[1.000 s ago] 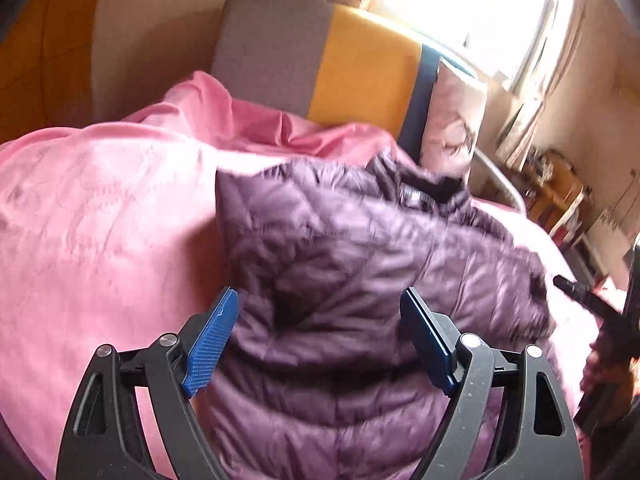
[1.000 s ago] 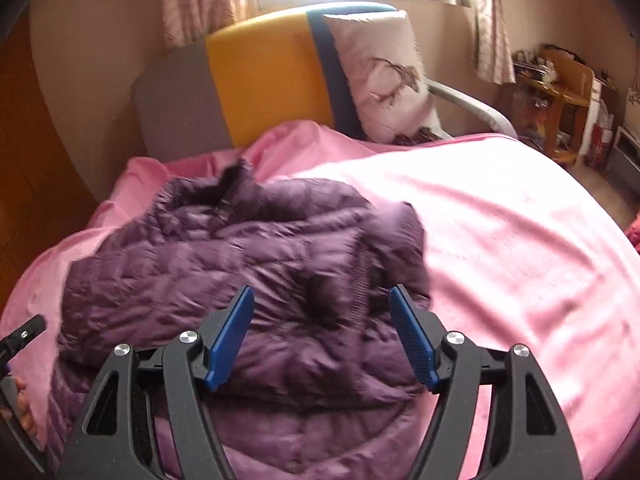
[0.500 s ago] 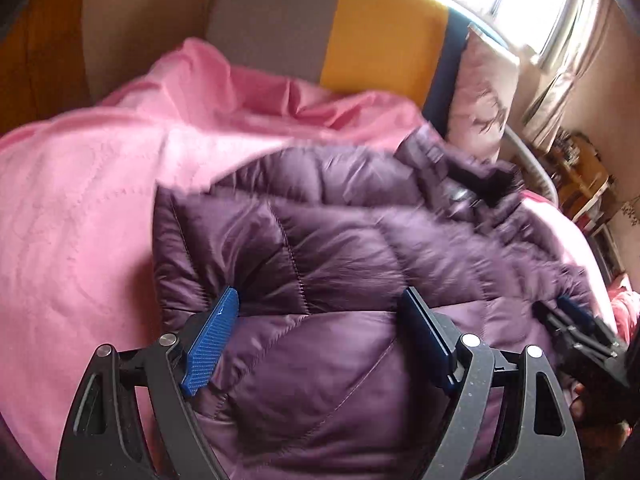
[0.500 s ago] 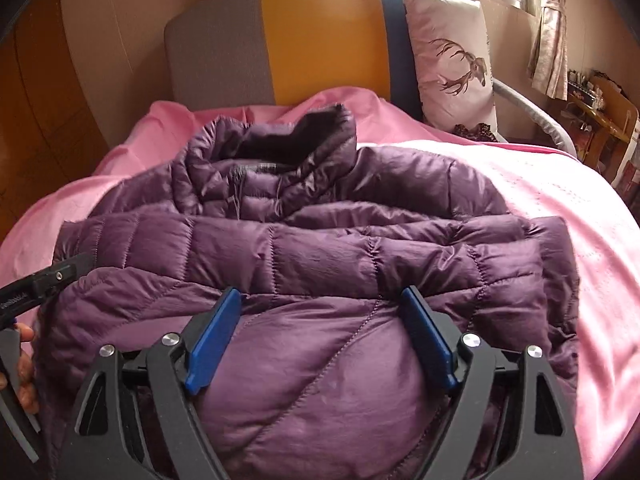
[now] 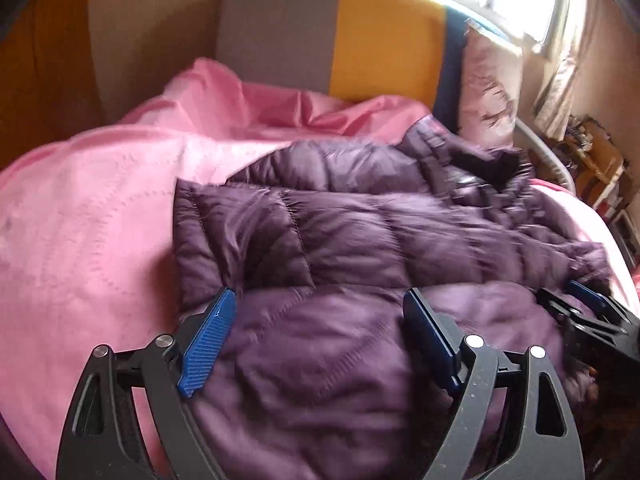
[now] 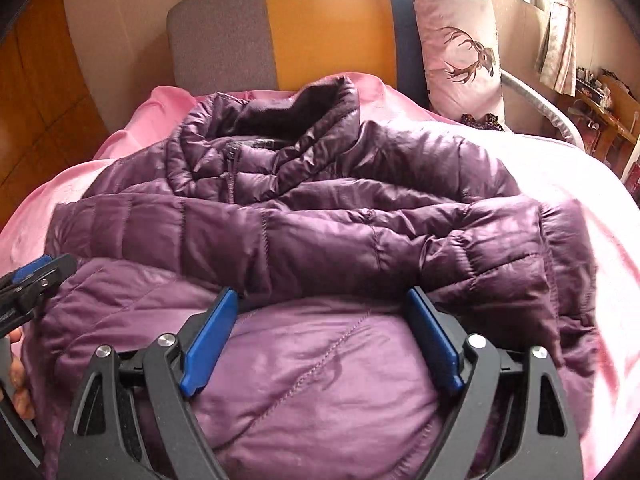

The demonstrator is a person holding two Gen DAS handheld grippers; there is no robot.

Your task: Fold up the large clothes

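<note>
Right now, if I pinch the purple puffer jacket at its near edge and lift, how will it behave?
The jacket will probably sag and drape, since it already lies in soft folds on the pink blanket. Its puffy quilted panels suggest it is light for its bulk. The shiny fabric may slip between the right gripper pads, so a deep bite seems wise.

A quilted dark-purple puffer jacket (image 6: 320, 232) lies on a plain pink bedspread (image 6: 592, 184); at twelve o'clock a grey, yellow and navy headboard (image 6: 304, 28), and a pale deer-print pillow (image 6: 460, 44) at one.
</note>
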